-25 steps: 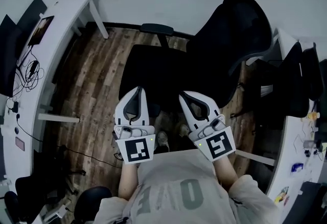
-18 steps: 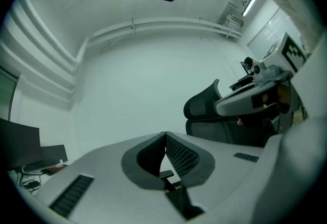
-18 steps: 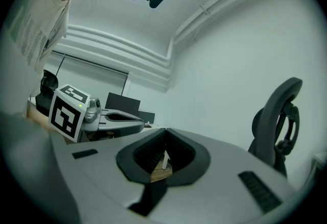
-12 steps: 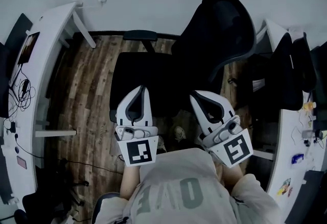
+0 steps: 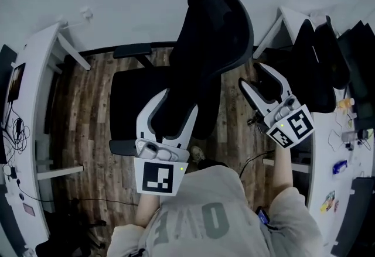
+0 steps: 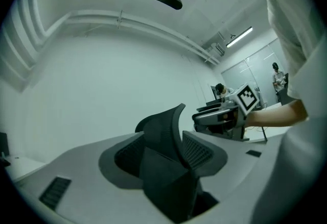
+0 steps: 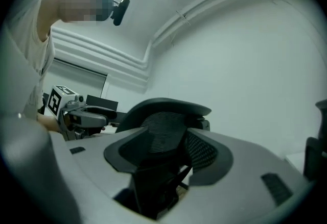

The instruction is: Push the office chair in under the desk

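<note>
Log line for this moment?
left gripper: jaws just opened around black mesh office chair backrest | right gripper: jaws just opened, empty

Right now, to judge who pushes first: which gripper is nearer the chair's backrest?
Left. The left gripper straddles the backrest low down; the right gripper stands apart at its right, nothing between its jaws. Both grippers' jaws have just been opening.

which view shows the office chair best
The head view: it shows the office chair whole, seat, armrest and backrest, from above. Both gripper views show only its mesh backrest, close up.
</note>
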A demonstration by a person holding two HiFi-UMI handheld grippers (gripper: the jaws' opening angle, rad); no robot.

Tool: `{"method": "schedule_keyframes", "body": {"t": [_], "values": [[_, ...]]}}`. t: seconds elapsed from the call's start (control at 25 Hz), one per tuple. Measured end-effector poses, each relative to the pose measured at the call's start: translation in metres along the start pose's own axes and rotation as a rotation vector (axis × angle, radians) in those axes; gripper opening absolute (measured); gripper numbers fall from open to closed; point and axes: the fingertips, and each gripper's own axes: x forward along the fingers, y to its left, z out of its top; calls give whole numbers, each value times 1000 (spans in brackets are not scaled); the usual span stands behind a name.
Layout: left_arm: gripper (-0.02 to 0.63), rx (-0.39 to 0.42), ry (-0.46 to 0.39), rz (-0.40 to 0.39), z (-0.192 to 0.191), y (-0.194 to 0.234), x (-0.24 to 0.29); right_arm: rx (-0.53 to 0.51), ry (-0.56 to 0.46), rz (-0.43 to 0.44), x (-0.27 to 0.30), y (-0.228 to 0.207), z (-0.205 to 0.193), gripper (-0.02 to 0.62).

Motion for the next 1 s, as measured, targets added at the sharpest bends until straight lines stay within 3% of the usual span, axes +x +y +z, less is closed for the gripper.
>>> {"method": "schedule_keyframes", "body": {"t": [0.28, 0.44, 0.64, 0.76, 0.92, 1.0], "values": [[258, 16, 44, -21, 9, -32, 48, -26, 112, 163, 40, -59, -39, 268], [270, 11, 81, 38, 2, -28, 60, 24, 111, 246, 63, -69, -51, 275], [263, 54, 132, 95, -4, -21, 72, -34, 173, 351, 83, -62, -66, 274], [194, 80, 141, 132, -5, -16, 75, -63, 171, 374, 84, -62, -66, 273], [187, 107, 155, 139, -6, -12, 80, -100, 184, 352, 93, -70, -70, 273], [187, 129, 167, 138, -7, -10, 83, -84, 186, 381, 98, -68, -71, 275]]}}
